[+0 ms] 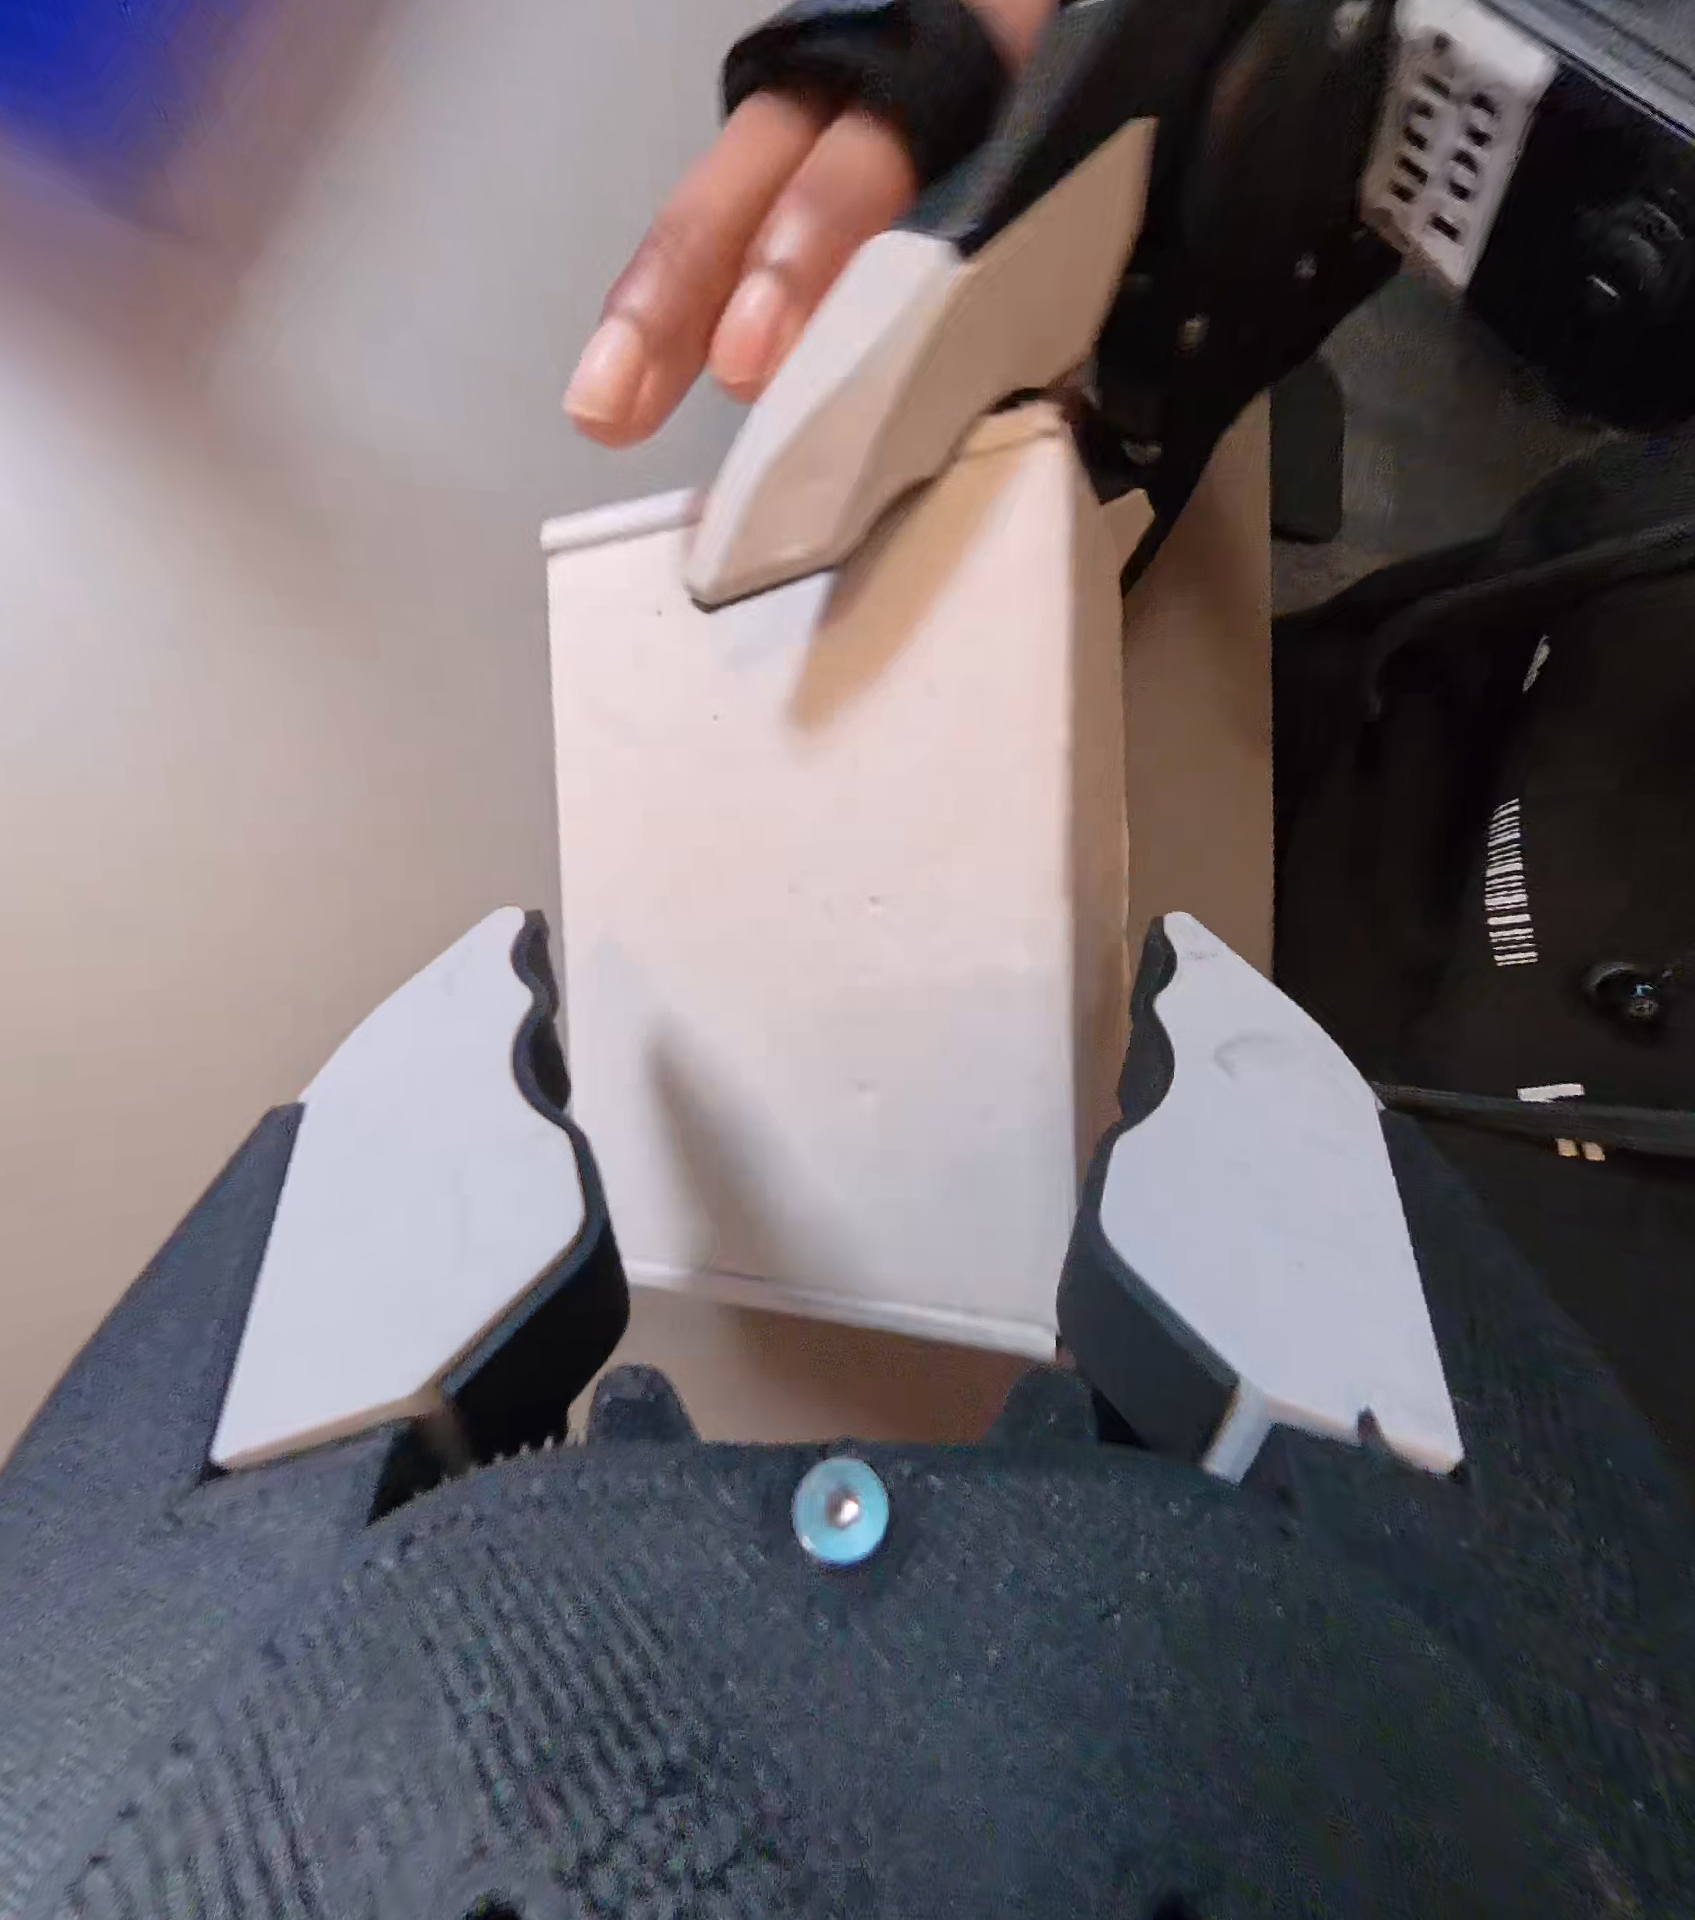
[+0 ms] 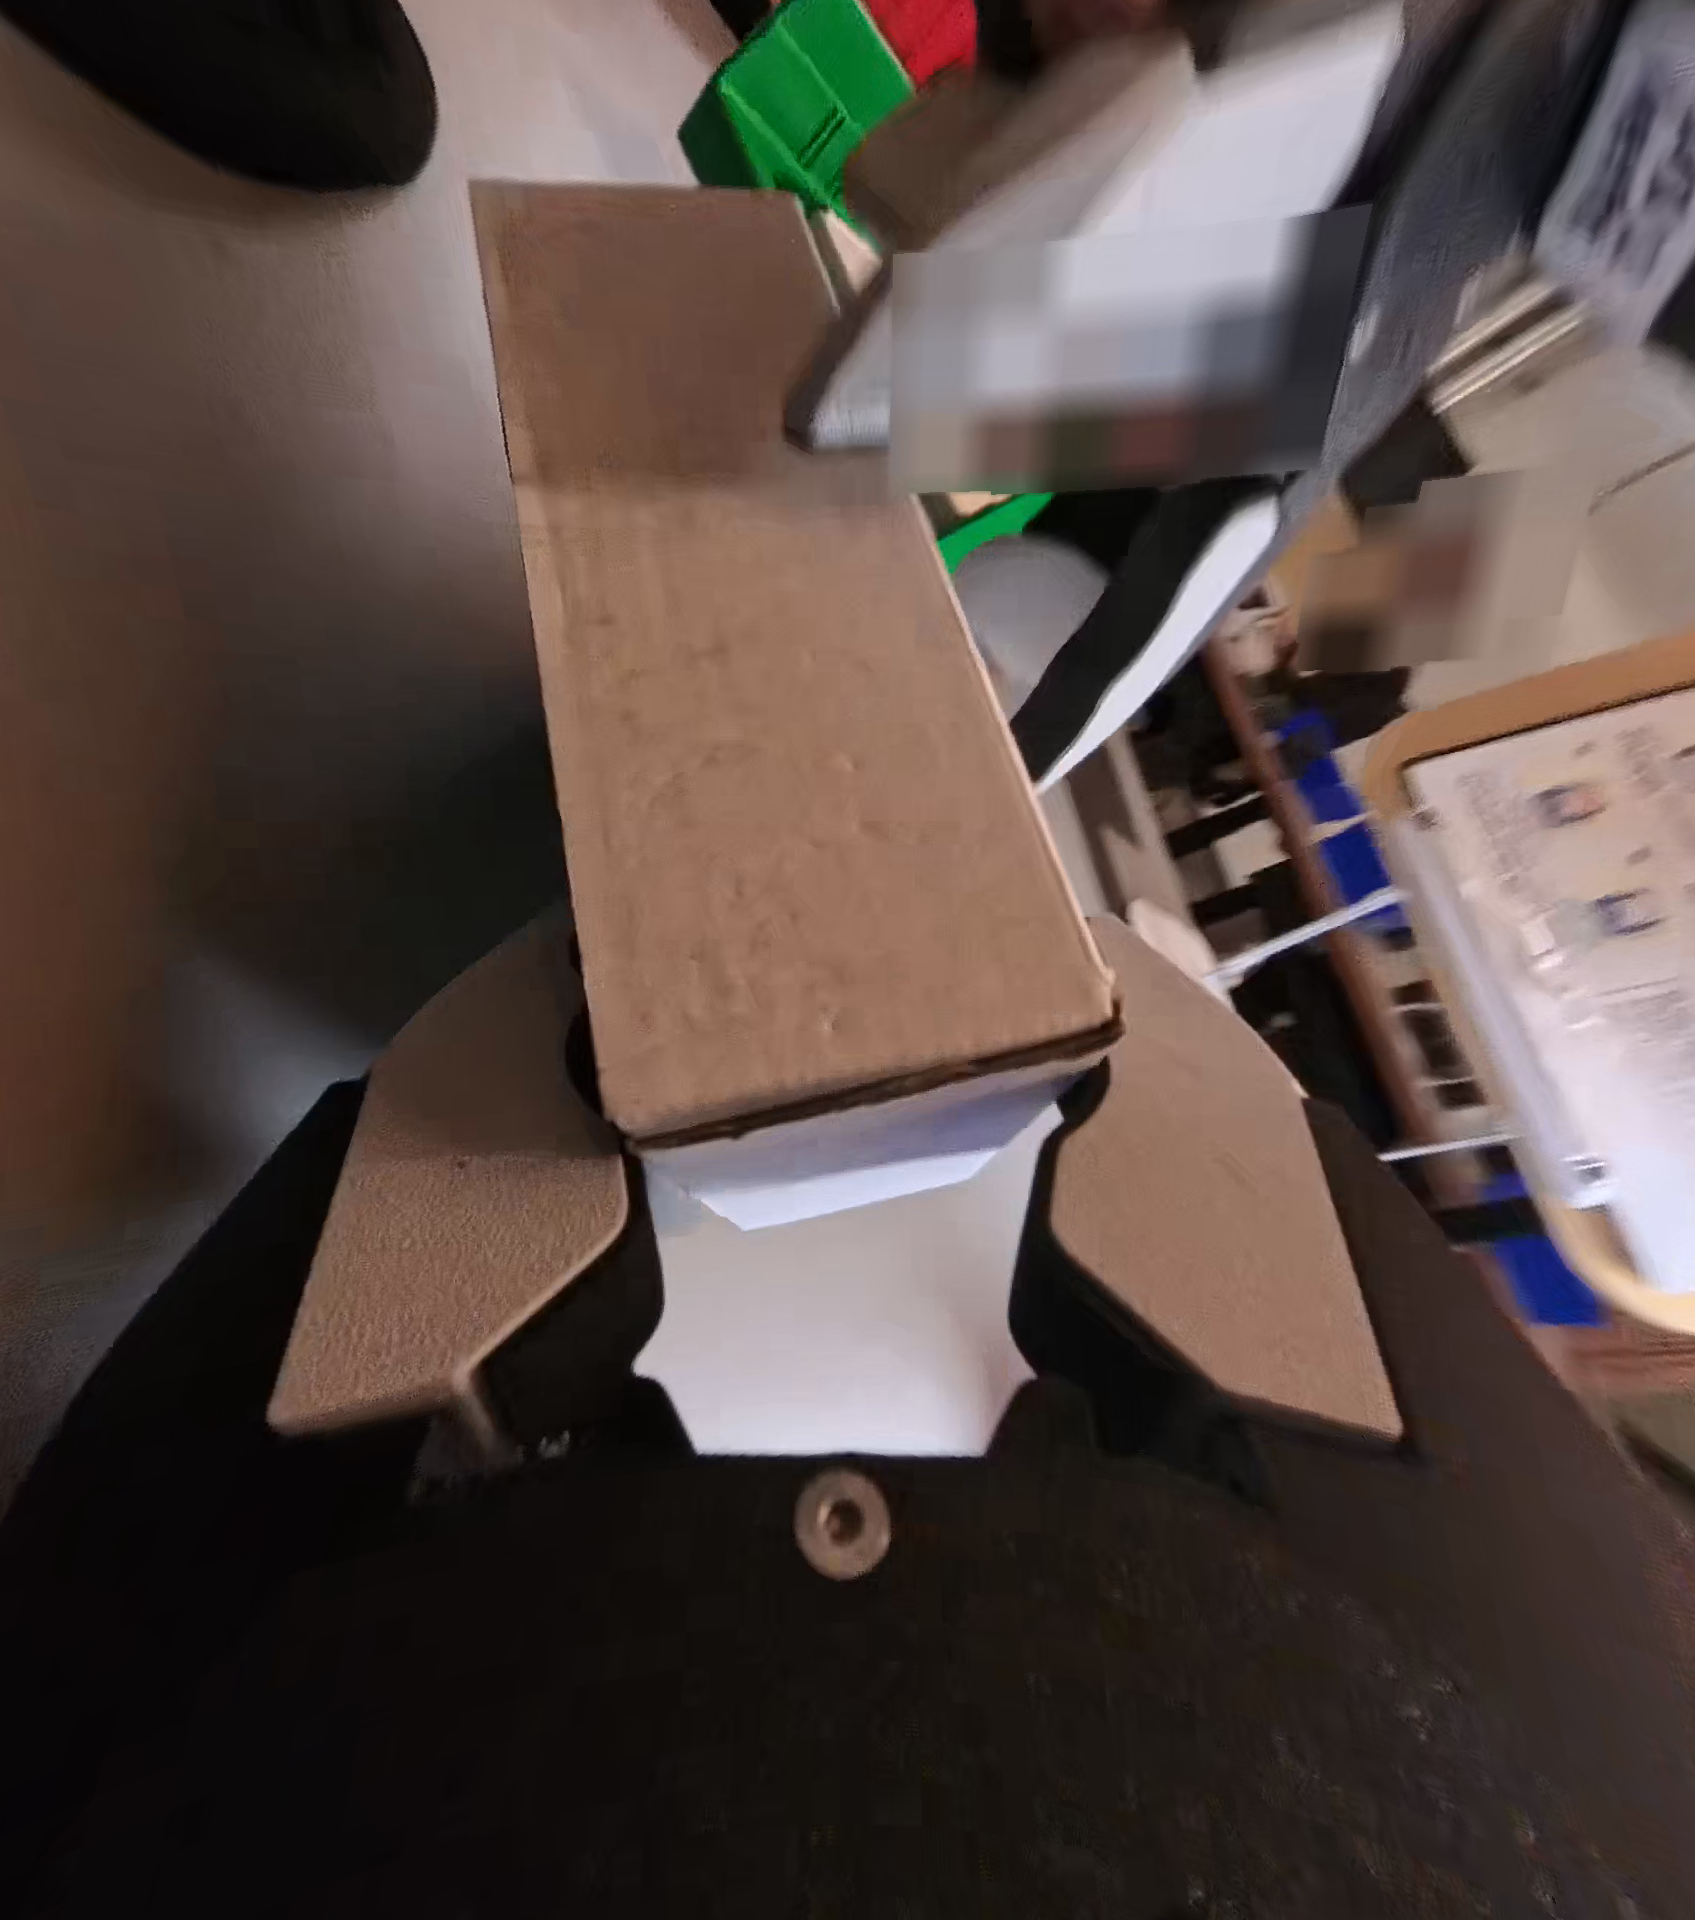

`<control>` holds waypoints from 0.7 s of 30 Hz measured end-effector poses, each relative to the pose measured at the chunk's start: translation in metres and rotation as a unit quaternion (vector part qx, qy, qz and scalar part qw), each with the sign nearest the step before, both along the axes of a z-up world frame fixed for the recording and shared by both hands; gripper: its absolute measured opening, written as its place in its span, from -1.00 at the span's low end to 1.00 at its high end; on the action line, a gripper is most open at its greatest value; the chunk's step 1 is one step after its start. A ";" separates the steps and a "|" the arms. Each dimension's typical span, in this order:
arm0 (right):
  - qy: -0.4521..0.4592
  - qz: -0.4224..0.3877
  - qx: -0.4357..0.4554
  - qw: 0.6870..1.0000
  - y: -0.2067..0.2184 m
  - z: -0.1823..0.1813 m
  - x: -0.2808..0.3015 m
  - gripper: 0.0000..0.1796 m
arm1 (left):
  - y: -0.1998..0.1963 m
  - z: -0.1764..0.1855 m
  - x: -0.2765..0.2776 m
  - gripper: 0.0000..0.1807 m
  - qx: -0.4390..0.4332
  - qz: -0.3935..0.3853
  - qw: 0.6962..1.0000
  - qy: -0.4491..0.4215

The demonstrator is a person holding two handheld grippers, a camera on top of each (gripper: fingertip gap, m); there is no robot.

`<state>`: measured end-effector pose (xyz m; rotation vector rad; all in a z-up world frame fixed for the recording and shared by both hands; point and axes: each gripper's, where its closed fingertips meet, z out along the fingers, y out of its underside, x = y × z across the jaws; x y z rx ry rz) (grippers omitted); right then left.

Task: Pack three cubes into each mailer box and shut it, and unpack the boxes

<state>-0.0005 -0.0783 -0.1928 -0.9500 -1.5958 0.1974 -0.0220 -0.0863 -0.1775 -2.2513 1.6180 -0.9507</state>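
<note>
A closed mailer box (image 1: 822,935) is held up off the table between both grippers. It looks white in the left wrist view and tan in shade in the right wrist view (image 2: 770,727). My left gripper (image 1: 848,935) is shut on its near end, with the pads against both side walls. My right gripper (image 2: 848,935) is shut on the other end. One of its fingers (image 1: 822,447) lies on the box's far part in the left wrist view, below a gloved hand (image 1: 760,239). A green cube (image 2: 801,94) and a red cube (image 2: 936,31) lie beyond the box.
The pale table (image 1: 199,831) runs to the left. Black equipment with cables (image 1: 1549,831) stands at the right of the left wrist view. A wood-framed printed board (image 2: 1601,987) and shelving with blue bins (image 2: 1342,831) are at the right of the right wrist view.
</note>
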 end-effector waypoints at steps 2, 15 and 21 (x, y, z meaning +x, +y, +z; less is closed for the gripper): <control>-0.002 0.000 -0.060 0.998 0.006 -0.007 0.008 -0.05 | 0.002 0.013 -0.002 0.15 0.047 0.008 0.997 -0.063; 0.052 0.003 -0.385 0.922 0.023 -0.006 0.023 -0.06 | 0.005 -0.024 -0.003 -0.01 0.231 0.102 0.947 -0.200; 0.049 -0.030 -0.400 0.915 0.025 -0.005 0.025 -0.05 | 0.017 -0.027 0.002 -0.12 0.259 0.143 0.934 -0.202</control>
